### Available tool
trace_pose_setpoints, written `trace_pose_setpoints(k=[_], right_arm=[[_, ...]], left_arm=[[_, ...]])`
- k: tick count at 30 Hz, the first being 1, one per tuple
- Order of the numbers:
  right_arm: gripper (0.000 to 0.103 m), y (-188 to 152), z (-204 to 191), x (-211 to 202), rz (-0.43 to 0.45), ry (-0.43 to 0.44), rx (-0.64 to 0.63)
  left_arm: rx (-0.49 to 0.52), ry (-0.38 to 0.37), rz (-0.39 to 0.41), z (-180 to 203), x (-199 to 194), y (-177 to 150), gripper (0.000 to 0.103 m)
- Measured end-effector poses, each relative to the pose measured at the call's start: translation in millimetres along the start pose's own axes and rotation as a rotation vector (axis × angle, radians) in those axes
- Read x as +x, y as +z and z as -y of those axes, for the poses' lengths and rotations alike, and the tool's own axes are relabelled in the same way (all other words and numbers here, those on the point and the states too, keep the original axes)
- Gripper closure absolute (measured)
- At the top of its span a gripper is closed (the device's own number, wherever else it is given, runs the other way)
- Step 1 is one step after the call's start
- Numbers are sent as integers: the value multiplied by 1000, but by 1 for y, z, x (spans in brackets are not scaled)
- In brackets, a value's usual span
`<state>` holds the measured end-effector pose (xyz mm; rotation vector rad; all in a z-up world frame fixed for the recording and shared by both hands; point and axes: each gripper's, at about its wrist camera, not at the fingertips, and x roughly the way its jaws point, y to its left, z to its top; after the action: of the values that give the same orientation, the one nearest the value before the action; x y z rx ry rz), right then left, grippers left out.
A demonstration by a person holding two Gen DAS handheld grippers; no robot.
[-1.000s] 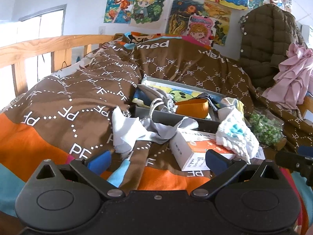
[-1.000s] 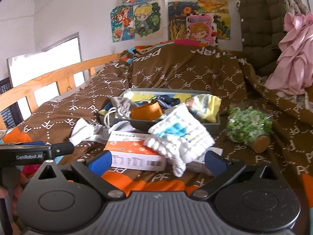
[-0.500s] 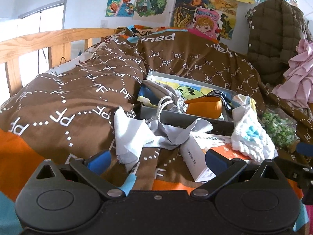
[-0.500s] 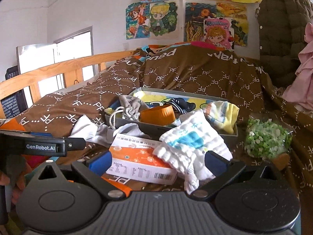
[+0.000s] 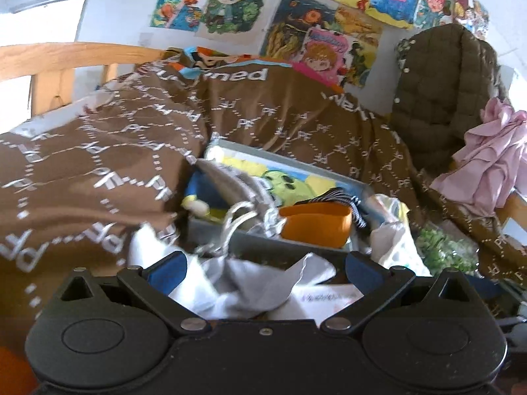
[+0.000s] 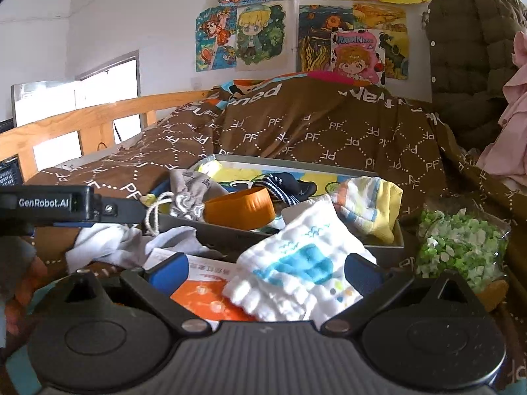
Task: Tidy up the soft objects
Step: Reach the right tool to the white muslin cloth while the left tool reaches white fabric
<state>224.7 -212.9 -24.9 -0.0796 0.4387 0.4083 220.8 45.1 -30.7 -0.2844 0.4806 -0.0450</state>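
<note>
A grey tray [image 6: 385, 245] on the brown bedspread holds a grey drawstring pouch [image 6: 189, 194], an orange band [image 6: 240, 209], a striped dark sock [image 6: 290, 187] and a yellow striped cloth [image 6: 372, 207]. My left gripper [image 5: 265, 268] is open, its fingers on either side of a crumpled grey-white cloth [image 5: 250, 283] in front of the tray. My right gripper [image 6: 265, 268] is open around a white cloth with a blue print [image 6: 296, 270], which lies on an orange and white box [image 6: 204, 291]. The left gripper's finger [image 6: 66, 204] shows at the left of the right wrist view.
A bag of green and white bits [image 6: 461, 247] lies right of the tray. A wooden bed rail [image 6: 82, 121] runs along the left. A quilted olive jacket [image 5: 441, 98] and a pink garment [image 5: 494, 164] hang at the right. Drawings cover the wall.
Both grippers have moved forward toward the tray. The grey-white cloth now lies between the left fingers, and the blue-print cloth between the right fingers. Both stay open.
</note>
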Motion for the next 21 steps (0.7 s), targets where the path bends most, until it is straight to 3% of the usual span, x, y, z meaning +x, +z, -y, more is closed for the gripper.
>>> trace_pose_setpoints(k=[11,21], right_arm=[[0,-3,7,18,-22,-33,8],[0,-8,4,24,-54,-29,-20]], left_arm=[[48,-134,-58,13,51,-5,2],[30,-168,-139,10,74,-8,14]])
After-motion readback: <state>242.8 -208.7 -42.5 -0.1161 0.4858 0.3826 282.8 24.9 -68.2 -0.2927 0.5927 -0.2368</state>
